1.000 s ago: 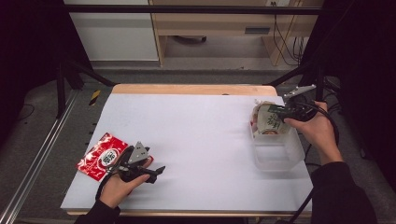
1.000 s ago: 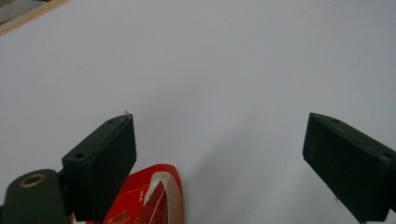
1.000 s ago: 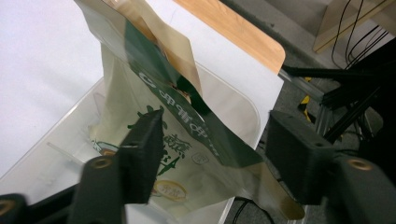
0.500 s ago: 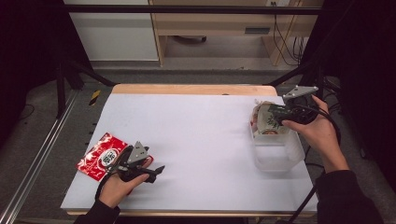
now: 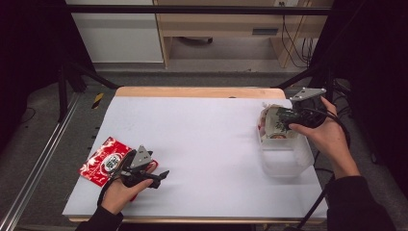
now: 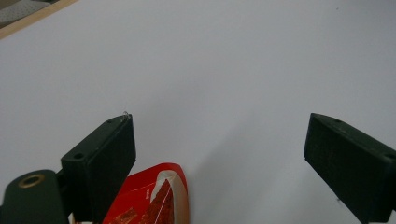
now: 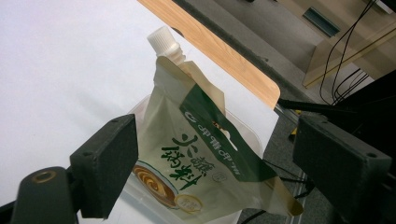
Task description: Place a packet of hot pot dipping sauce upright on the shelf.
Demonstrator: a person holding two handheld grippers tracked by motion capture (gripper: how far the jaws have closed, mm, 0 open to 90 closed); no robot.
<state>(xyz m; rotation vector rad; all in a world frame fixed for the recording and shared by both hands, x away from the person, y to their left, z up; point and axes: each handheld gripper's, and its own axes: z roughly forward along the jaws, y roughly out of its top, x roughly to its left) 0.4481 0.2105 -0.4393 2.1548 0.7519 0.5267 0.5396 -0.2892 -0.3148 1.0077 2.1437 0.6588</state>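
A beige and green spout pouch [image 5: 273, 124] leans upright in a clear plastic container [image 5: 284, 161] at the table's right edge. My right gripper [image 5: 283, 117] hovers just beside and above it. Its jaws have just been opening. In the right gripper view the pouch [image 7: 201, 154] stands between the wide-apart fingers [image 7: 109, 163] with no pad pressing on it. My left gripper [image 5: 158, 176] rests open at the front left, next to a red packet [image 5: 103, 161] lying flat. A corner of that packet [image 6: 154, 198] pokes in by the left jaw.
The white table top [image 5: 202, 139] stretches between the two hands. Its wooden far edge [image 5: 197, 91] borders a grey floor. A metal rail [image 5: 33, 168] runs along the left side. Cables trail from the right gripper past the table's right edge.
My right gripper has opened off the pouch and drawn back a little up and to the right, with the pouch left leaning in the container. The left hand has stayed put.
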